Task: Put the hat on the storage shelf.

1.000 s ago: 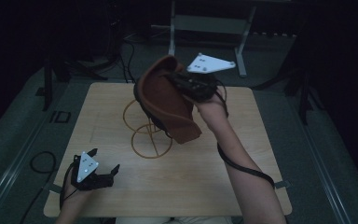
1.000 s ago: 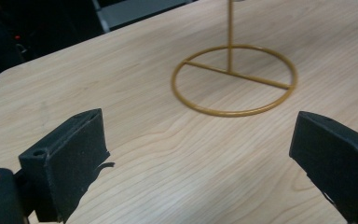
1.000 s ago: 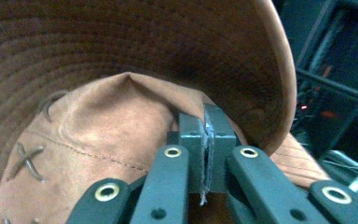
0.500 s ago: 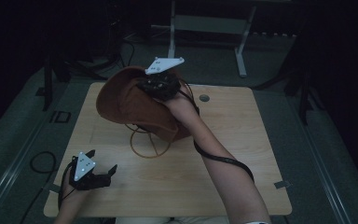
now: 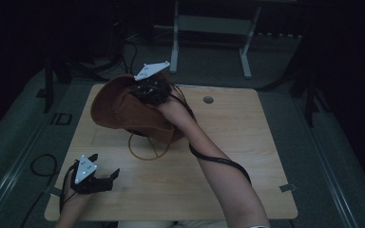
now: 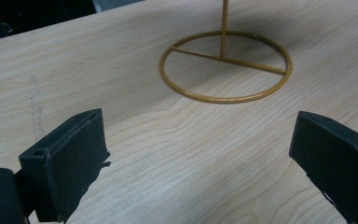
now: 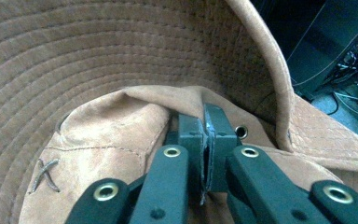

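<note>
Left tool rests low at the table's near left corner, jaws wide apart, nothing between them. Beyond it stands a gold wire stand, ring base flat on the wood. Right tool pinched tight on a fold of the brown suede hat, held above the stand.

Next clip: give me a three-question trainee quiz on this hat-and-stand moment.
1. True or false: the right gripper is shut on the hat.
2. The left gripper is: A) open, holding nothing; B) shut on the stand; C) gripping the hat.
3. What shape is the foot of the stand?

Key: 1 true; 2 A; 3 a ring with a bar across it, and an upright rod rising from that bar.
</note>
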The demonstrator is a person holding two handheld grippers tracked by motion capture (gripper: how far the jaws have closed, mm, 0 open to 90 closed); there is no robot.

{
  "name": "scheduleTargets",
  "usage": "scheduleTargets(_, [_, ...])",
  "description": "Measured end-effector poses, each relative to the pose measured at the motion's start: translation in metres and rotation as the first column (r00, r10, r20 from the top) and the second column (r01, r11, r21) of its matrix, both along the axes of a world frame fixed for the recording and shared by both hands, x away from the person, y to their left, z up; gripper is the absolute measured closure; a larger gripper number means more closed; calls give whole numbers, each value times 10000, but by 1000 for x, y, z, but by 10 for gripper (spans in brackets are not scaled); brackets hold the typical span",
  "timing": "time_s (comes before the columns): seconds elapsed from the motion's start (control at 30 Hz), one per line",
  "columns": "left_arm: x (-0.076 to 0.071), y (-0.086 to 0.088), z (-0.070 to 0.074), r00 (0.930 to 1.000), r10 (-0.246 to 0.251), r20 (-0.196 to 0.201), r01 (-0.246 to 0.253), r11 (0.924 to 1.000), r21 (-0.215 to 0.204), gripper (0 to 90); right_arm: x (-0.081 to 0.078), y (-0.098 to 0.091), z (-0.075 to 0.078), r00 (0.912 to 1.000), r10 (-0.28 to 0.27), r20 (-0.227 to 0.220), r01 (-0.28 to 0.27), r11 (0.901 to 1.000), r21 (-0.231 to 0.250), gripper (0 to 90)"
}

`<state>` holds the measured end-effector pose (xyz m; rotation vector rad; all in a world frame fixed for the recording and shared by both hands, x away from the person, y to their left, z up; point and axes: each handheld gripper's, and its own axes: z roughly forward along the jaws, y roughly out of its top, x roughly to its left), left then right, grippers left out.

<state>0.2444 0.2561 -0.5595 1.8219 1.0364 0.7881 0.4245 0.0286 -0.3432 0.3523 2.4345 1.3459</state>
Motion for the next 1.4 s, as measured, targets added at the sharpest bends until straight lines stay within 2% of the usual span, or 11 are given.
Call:
scheduleTargets(0.13, [0,1,-1,10000,39,-14,-39,10000,-24,45,-2,8,-2,9999,67,-80,-67,10000,5,850])
scheduleTargets(0.27, [0,1,-3,9999,-23,-105,24,10000,18,45,-3,14,0,9987,202,-469,-193,9996,192,730])
scheduleTargets(0.37, [0,1,-4,9999,-50,-161,51,10000,33,46,-5,19,-1,9973,361,-640,-355,9993,101,613])
scheduleTargets(0.5, [-1,2,-4,9999,-14,-127,13,10000,-41,46,-9,28,-4,9981,266,-561,-271,9996,-80,540])
scheduleTargets(0.7, [-1,3,-7,9996,23,-271,-29,9998,-209,46,-10,34,-8,9976,144,-673,-154,9998,-147,519])
scheduleTargets(0.83, [-1,2,-10,9994,0,-349,-6,9998,-181,46,-18,38,-9,9999,-31,-164,25,9992,-409,492])
scheduleTargets(0.87, [-1,2,-10,9993,-3,-371,-3,9998,-179,46,-18,38,-8,9999,-58,-161,50,9988,-488,472])
scheduleTargets(0.97, [-1,3,-11,9991,29,-416,-38,9997,-222,46,-21,35,-2,9989,110,-460,-133,9987,-499,369])
scheduleTargets(1.03, [-1,4,-11,9990,47,-434,-60,9995,-307,46,-22,31,3,9949,365,-940,-407,9983,-425,320])
scheduleTargets(1.17, [-1,4,-12,9991,71,-429,-87,9993,-364,46,-26,19,10,9950,489,-865,-504,9986,-157,320])
scheduleTargets(1.4, [-1,2,-13,9989,101,-455,-110,9997,-208,46,-23,-9,6,9892,653,-1311,-603,9973,420,229])
